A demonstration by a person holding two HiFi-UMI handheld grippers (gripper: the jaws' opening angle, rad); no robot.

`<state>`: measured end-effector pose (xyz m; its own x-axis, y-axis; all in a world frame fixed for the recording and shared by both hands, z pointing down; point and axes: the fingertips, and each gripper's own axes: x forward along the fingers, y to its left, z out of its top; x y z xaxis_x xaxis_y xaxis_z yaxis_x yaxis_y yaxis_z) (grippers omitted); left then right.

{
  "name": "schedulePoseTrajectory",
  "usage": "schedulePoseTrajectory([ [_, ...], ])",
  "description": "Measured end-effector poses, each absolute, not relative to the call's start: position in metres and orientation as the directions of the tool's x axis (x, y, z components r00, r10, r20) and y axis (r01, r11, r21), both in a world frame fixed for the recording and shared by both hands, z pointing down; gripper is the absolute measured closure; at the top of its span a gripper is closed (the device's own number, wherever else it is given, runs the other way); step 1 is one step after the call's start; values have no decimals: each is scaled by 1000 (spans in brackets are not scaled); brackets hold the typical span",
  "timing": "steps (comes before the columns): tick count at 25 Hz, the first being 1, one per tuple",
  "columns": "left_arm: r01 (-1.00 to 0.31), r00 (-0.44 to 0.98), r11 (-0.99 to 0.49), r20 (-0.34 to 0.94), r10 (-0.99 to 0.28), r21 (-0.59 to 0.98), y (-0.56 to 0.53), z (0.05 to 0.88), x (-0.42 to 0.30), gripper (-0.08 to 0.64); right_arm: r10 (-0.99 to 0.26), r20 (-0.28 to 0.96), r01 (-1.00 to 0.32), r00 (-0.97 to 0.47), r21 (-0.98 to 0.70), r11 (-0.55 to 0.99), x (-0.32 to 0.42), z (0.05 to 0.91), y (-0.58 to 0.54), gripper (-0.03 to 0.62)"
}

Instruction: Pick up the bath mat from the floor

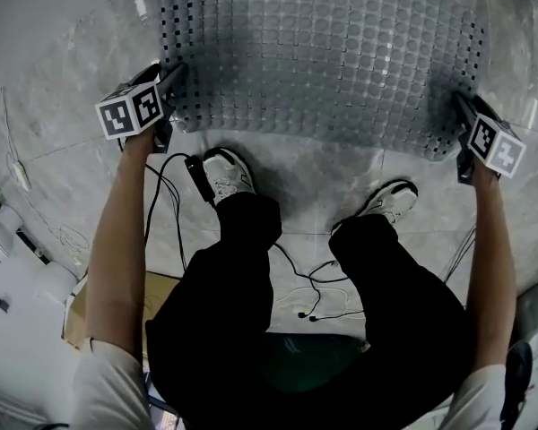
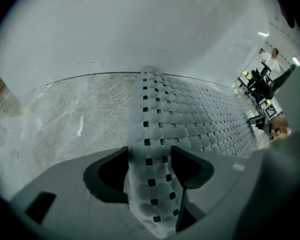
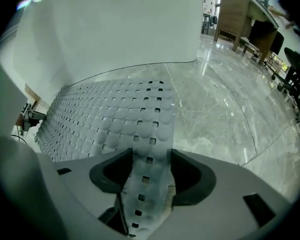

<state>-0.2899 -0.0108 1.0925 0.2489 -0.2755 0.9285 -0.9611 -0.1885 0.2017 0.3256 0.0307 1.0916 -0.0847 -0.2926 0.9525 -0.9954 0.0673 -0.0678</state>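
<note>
A grey bath mat (image 1: 323, 52) with rows of round bumps and square holes lies spread on the marble floor (image 1: 63, 70) in front of me. My left gripper (image 1: 172, 74) is at its near left corner and my right gripper (image 1: 462, 106) at its near right corner. In the left gripper view the mat's edge (image 2: 190, 119) curls up between the jaws of the left gripper (image 2: 149, 154), which stand wide. In the right gripper view a strip of the mat (image 3: 105, 119) runs between the right gripper's (image 3: 151, 159) wide jaws the same way. Neither pair visibly clamps it.
My two white shoes (image 1: 226, 173) (image 1: 390, 200) stand just behind the mat's near edge. Black cables (image 1: 175, 204) trail on the floor by the left shoe. A white curved wall (image 2: 140, 29) rises beyond the mat. A wooden desk (image 3: 240, 19) stands far off.
</note>
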Motion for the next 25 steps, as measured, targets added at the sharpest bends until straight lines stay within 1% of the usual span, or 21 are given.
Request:
schedulePoseTrajectory([
  [2, -964, 217, -207, 939, -265, 165, -8, 1093, -290, 323, -297, 950, -994, -99, -82, 69, 322, 1093, 33, 376],
  [3, -966, 208, -207, 943, -261, 156, -6, 1093, -288, 358, -297, 949, -993, -109, -91, 73, 319, 1092, 35, 416],
  [4, -967, 205, -203, 945, -256, 155, -5, 1093, -285, 376, -294, 949, -992, -113, -94, 78, 316, 1091, 36, 447],
  [6, -967, 207, -197, 946, -249, 160, -3, 1088, -279, 427, -281, 953, -991, -111, -86, 98, 310, 1086, 36, 476],
  [8, -967, 211, -197, 946, -248, 164, -3, 1081, -275, 449, -275, 954, -989, -123, -93, 119, 304, 1079, 35, 488],
  [14, -960, 232, -207, 947, -224, 186, 5, 1044, -262, 466, -242, 956, -979, -165, -130, 155, 292, 1043, 40, 503],
  [19, -943, 255, -256, 956, -146, 212, 27, 1003, -245, 469, -223, 964, -972, -143, -94, 216, 284, 1000, 44, 511],
  [25, -929, 280, -281, 954, -108, 241, 41, 970, -218, 471, -216, 964, -958, -158, -97, 270, 268, 961, 42, 517],
])
